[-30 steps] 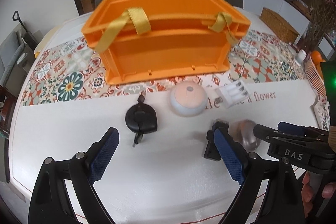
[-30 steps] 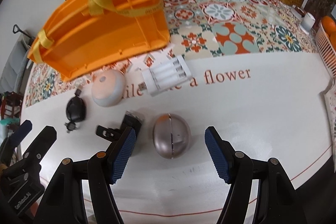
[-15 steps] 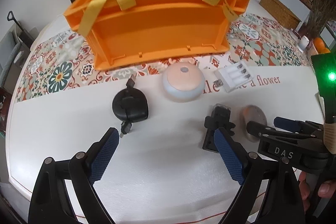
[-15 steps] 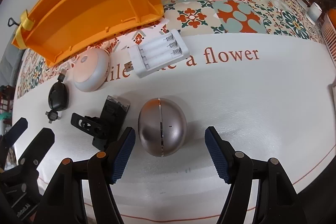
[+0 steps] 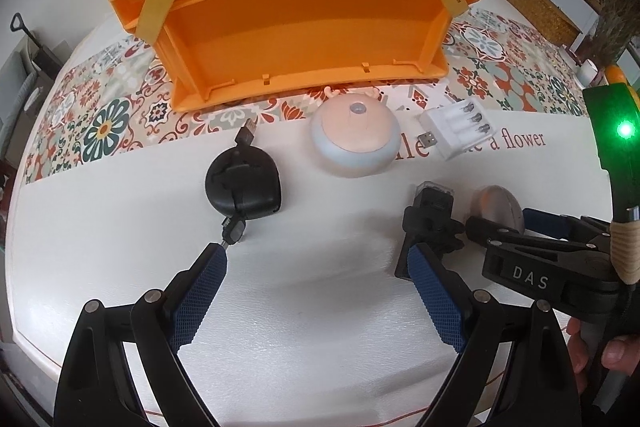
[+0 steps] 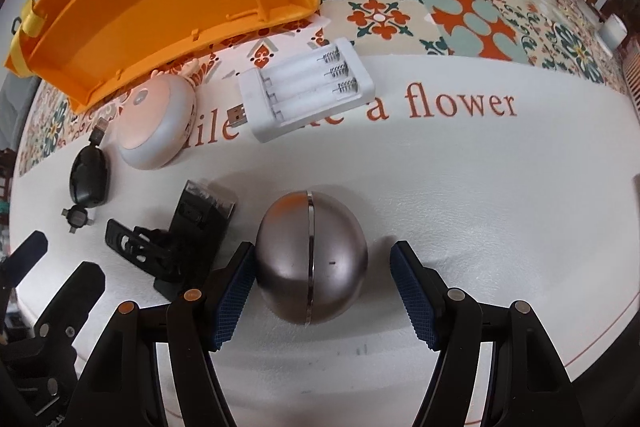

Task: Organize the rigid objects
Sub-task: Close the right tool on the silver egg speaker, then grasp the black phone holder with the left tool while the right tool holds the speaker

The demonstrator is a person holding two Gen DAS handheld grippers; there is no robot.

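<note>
An orange bin (image 5: 304,27) with yellow straps stands at the back, its inside empty. In front of it lie a black cable reel (image 5: 242,183), a round pink-and-white lamp (image 5: 356,139), a white battery charger (image 5: 456,127), a black clip holder (image 5: 432,223) and a silver egg-shaped case (image 6: 312,259). My right gripper (image 6: 322,255) is open and low over the table, its fingers on either side of the egg. The left pad is close to the egg and the right pad stands apart from it. My left gripper (image 5: 316,259) is open over bare cloth, between the reel and the clip holder.
The tablecloth (image 6: 460,167) is white in front, with a tiled floral band and red lettering behind. A wicker box (image 5: 540,15) and a white cup (image 6: 612,31) sit at the far right. My right gripper's body (image 5: 532,267) crowds my left gripper's right side.
Both grippers have sunk toward the table. The silver egg, earlier ahead of my right fingertips, now lies between them. Nothing on the table has moved.
</note>
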